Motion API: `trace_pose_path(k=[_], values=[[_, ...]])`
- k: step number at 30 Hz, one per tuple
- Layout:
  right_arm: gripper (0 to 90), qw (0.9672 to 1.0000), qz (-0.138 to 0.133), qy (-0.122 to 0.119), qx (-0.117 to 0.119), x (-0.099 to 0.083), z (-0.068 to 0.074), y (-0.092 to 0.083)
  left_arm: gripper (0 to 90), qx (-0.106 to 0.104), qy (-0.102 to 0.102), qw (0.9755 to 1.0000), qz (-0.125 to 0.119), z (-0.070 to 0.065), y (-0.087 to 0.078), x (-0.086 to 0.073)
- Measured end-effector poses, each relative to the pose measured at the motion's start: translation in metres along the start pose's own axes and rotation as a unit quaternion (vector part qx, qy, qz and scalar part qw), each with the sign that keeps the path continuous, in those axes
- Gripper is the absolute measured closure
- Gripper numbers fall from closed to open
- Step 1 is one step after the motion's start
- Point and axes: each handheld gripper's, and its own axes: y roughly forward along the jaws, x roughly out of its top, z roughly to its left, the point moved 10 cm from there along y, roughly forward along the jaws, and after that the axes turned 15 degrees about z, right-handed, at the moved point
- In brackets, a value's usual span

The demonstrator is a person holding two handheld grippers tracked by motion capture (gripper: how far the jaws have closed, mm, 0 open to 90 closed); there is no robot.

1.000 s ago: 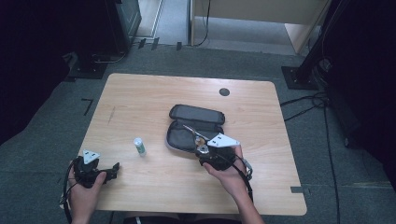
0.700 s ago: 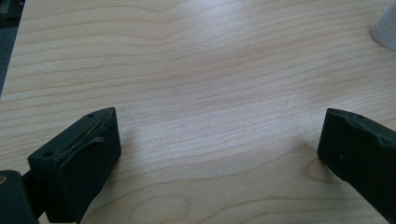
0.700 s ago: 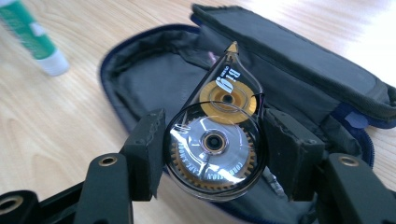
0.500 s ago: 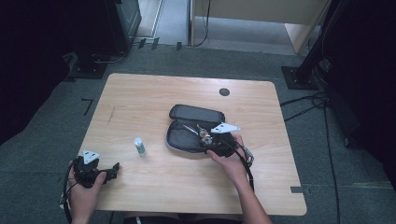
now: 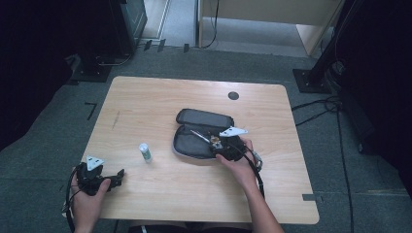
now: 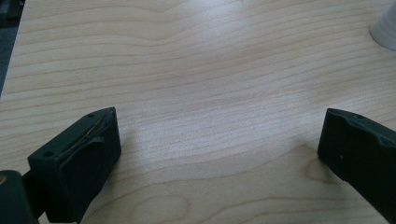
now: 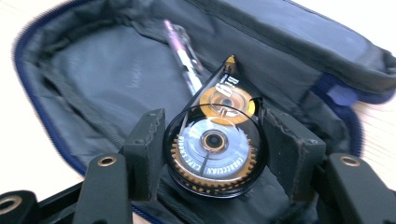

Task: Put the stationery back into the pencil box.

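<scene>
A correction tape dispenser [image 7: 215, 147] is clamped between the jaws of the right gripper [image 7: 215, 154], its round body pressed by both pads and its pointed tip directed away from them. It is held over the open half of a dark pencil case [image 7: 107, 70] (a pen [image 7: 184, 58] lies inside). The left gripper [image 6: 219, 140] is rested on the wooden table [image 5: 145, 107] near its front left corner, jaws spread wide with only bare wood between them. A small white bottle [image 5: 144, 152] is stood between the two grippers.
</scene>
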Motion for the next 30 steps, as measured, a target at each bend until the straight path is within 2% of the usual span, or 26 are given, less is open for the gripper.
trace_pose_path(k=[2, 4, 8, 11, 13, 16, 18, 19, 22, 27, 28, 30], values=[[40.9, 0.9999, 0.004, 0.000, -0.017, -0.001, -0.003, 0.000, 0.0, 0.000, 0.000, 1.0000, 0.000, 0.000, 0.000, 0.000], [40.4, 0.9997, 0.003, 0.002, -0.023, -0.002, -0.005, 0.000, 0.0, 0.000, 0.000, 1.0000, 0.000, 0.000, 0.000, 0.000], [37.5, 0.9992, -0.007, 0.010, -0.038, -0.001, -0.008, -0.004, 0.0, 0.000, 0.000, 1.0000, 0.000, 0.000, 0.000, 0.000], [35.3, 0.9978, -0.016, 0.017, -0.062, 0.000, -0.014, -0.009, 0.0, 0.000, 0.000, 1.0000, 0.000, 0.000, 0.000, 0.000], [35.1, 0.9972, -0.030, 0.020, -0.065, 0.001, -0.016, -0.015, 0.0, 0.000, 0.000, 1.0000, 0.000, 0.000, 0.000, 0.000], [33.0, 0.9970, -0.044, 0.025, -0.059, 0.001, -0.016, -0.023, 0.0, 0.000, 0.000, 1.0000, 0.000, 0.000, 0.000, 0.000], [29.0, 0.9968, -0.050, 0.028, -0.056, 0.000, -0.016, -0.028, 0.0, 0.000, 0.000, 1.0000, 0.000, 0.000, 0.000, 0.000], [21.6, 0.9962, -0.051, 0.037, -0.061, -0.003, -0.018, -0.031, 0.0, 0.000, 0.000, 1.0000, 0.000, 0.000, 0.000, 0.000], [13.7, 0.9952, -0.049, 0.054, -0.066, -0.008, -0.023, -0.036, 0.0, 0.000, 0.000, 1.0000, 0.000, 0.000, 0.000, 0.000], [12.6, 0.9930, -0.058, 0.076, -0.069, -0.019, -0.032, -0.049, 0.0, 0.000, 0.000, 1.0000, 0.000, 0.000, 0.000, 0.000], [12.4, 0.9930, -0.056, 0.074, -0.072, -0.022, -0.032, -0.051, 0.0, 0.000, 0.001, 1.0000, 0.000, 0.000, 0.000, 0.000], [10.7, 0.9938, -0.056, 0.071, -0.065, -0.025, -0.031, -0.054, 0.0, 0.000, 0.001, 1.0000, 0.000, 0.000, 0.000, 0.000]])
